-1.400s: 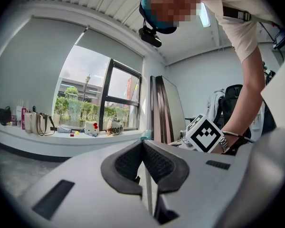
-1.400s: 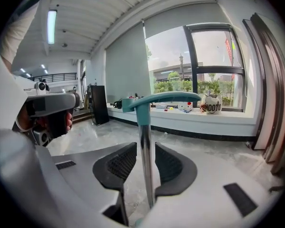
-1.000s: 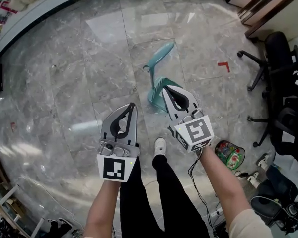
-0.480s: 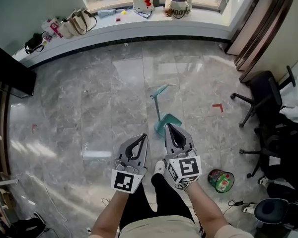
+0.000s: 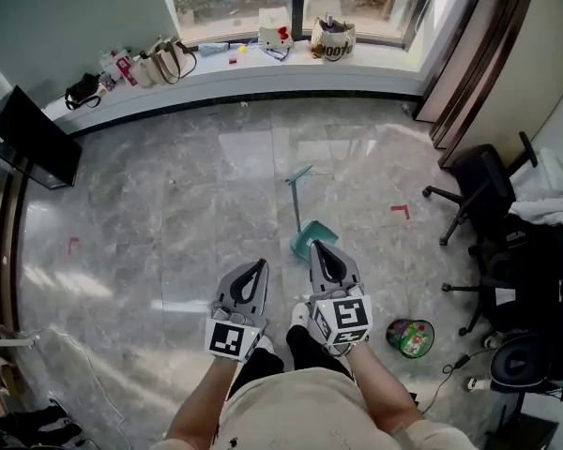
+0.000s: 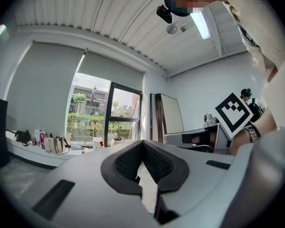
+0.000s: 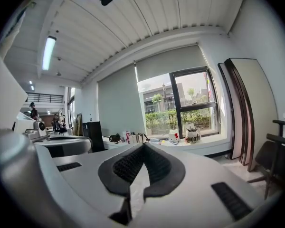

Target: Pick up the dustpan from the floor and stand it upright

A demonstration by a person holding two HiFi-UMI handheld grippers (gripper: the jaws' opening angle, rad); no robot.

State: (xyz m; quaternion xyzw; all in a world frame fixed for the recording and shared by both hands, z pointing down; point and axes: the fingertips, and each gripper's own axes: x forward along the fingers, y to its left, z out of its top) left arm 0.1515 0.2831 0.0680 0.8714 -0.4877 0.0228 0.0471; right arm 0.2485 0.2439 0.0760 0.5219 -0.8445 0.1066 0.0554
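The teal dustpan (image 5: 311, 240) rests on the grey marble floor just beyond my right gripper, and its long handle (image 5: 298, 190) seems to rise upright from the pan. Neither gripper touches it. My left gripper (image 5: 260, 264) is held up in front of the person's body, jaws together with nothing in them. My right gripper (image 5: 318, 246) sits beside it, also shut and empty. The left gripper view shows its own closed jaw tips (image 6: 142, 142) against a window and ceiling. The right gripper view shows the same for its tips (image 7: 143, 145). No dustpan appears in either gripper view.
Black office chairs (image 5: 477, 187) crowd the right side. A round green container (image 5: 409, 337) lies on the floor near the person's right foot. A red tape mark (image 5: 400, 211) is on the floor. Bags line the window ledge (image 5: 263, 59). A black screen (image 5: 33, 137) leans at left.
Both grippers have risen and drawn back from the dustpan toward the body. The head view has lifted and now takes in the whole room, with the dustpan smaller and farther below.
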